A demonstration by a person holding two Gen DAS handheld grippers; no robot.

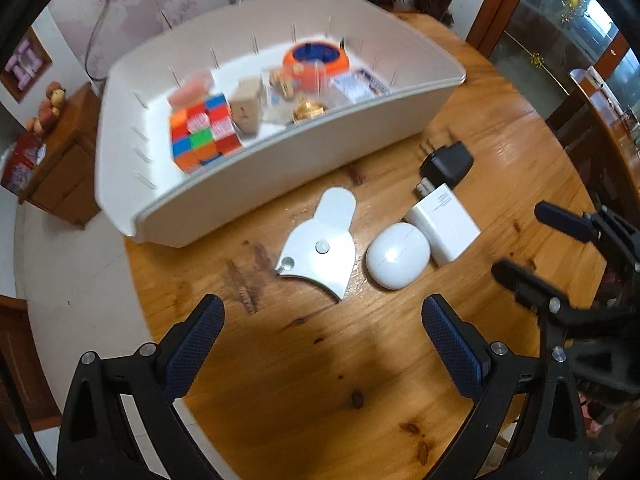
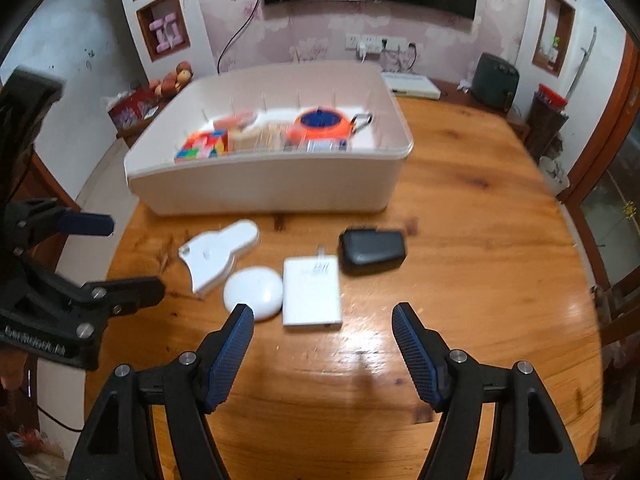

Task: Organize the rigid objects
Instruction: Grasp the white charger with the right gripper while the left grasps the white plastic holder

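Note:
On the wooden table [image 1: 320, 360] [image 2: 480, 280] lie a flat white paddle-shaped gadget [image 1: 320, 244] [image 2: 216, 256], a white oval case [image 1: 398, 256] [image 2: 253, 292], a white charger block [image 1: 444, 222] [image 2: 312, 292] and a black adapter [image 1: 446, 164] [image 2: 372, 251]. Behind them stands a white bin [image 1: 248, 192] [image 2: 264, 192] holding a colourful cube [image 1: 202, 134] [image 2: 200, 146], a small cardboard box [image 1: 248, 106], an orange tape reel [image 1: 316, 60] [image 2: 320, 122] and other items. My left gripper [image 1: 322, 332] is open and empty, short of the gadget. My right gripper [image 2: 322, 340] is open and empty, just short of the charger block.
The right gripper shows at the right of the left wrist view [image 1: 540, 240]; the left gripper shows at the left of the right wrist view [image 2: 120, 256]. A wooden cabinet [image 1: 64, 168] stands left of the table. A dark appliance [image 2: 496, 80] and a red-lidded jar [image 2: 548, 116] stand far right.

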